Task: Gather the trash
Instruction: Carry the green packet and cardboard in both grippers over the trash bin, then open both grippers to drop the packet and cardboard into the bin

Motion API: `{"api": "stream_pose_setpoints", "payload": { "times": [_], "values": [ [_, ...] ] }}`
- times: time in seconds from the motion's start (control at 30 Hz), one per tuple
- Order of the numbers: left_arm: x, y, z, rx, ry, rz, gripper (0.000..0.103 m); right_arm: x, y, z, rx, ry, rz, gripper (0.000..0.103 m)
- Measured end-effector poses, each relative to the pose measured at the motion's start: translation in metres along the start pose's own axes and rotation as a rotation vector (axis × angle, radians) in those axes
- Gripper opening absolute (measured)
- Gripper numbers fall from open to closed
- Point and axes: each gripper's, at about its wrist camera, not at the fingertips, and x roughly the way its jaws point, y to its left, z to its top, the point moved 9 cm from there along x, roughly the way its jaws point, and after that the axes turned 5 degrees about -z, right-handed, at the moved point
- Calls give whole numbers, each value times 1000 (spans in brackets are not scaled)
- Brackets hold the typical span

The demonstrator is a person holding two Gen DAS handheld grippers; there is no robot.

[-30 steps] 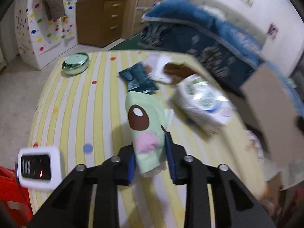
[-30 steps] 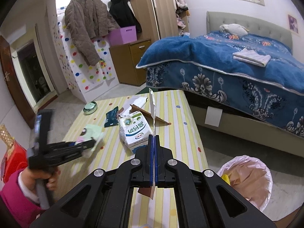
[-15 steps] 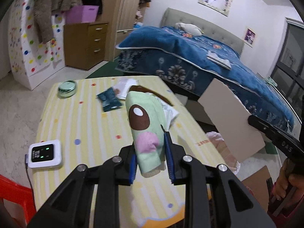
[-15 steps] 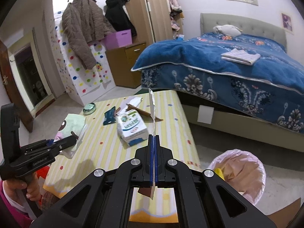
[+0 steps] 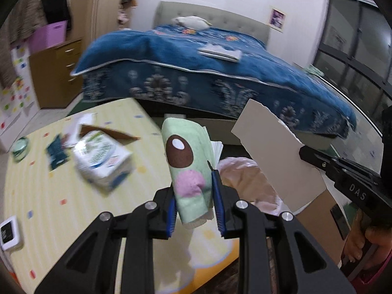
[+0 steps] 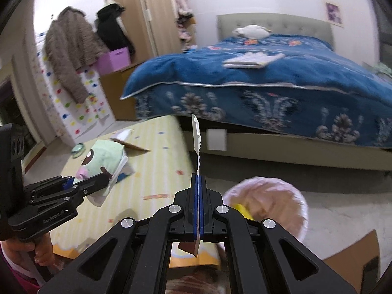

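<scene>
Left gripper: fingers partly open, clamped on the pale green cartoon-print tissue pack, held above the surface edge beside the bin.
Right gripper: fingers fully closed on the torn grey cardboard sheet, held upright just beside the bin.
Pink-lined round waste bin: on the floor, near the yellow striped surface.
White milk carton: lying on the surface, away from the bin.
Dark teal wrapper: on the surface beyond the carton, farther from the bin.
</scene>
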Motion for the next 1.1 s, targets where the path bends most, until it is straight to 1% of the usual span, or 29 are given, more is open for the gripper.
{"api": "stream_pose_setpoints", "payload": {
  "times": [0.1,0.2,0.33,0.47,0.57,0.73,0.77,0.8,0.83,0.87,0.9,0.93,0.97,1.03,1.1],
  "values": [
    [27,-30,4,47,26,-48,24,-2,-31,-4,37,0,-53,0],
    [50,-52,7,83,52,-77,25,-2,-61,-9,70,7,-105,0],
    [85,-80,8,129,100,-114,26,4,-89,-18,99,30,-164,0],
    [117,-93,5,147,151,-134,27,17,-109,-27,127,62,-192,0],
    [139,-98,1,156,182,-129,28,28,-119,-32,143,83,-205,0],
    [160,-102,3,170,200,-119,33,49,-133,-34,166,112,-220,0],
    [164,-103,4,176,202,-117,38,54,-136,-34,174,117,-222,2],
    [166,-104,5,180,204,-117,46,58,-138,-33,183,119,-219,4],
    [170,-104,7,190,201,-104,50,62,-140,-32,192,119,-214,5],
    [171,-105,8,194,195,-96,59,67,-143,-31,201,122,-215,7],
    [172,-105,10,197,189,-92,68,69,-145,-30,208,123,-210,11],
    [171,-104,14,196,182,-85,73,70,-145,-28,216,120,-206,20],
    [168,-101,17,190,174,-79,79,68,-146,-26,225,110,-206,26],
    [154,-94,23,168,145,-81,80,59,-144,-20,230,87,-201,27],
    [140,-83,28,150,120,-60,81,46,-137,-15,225,66,-185,27]
  ]
}}
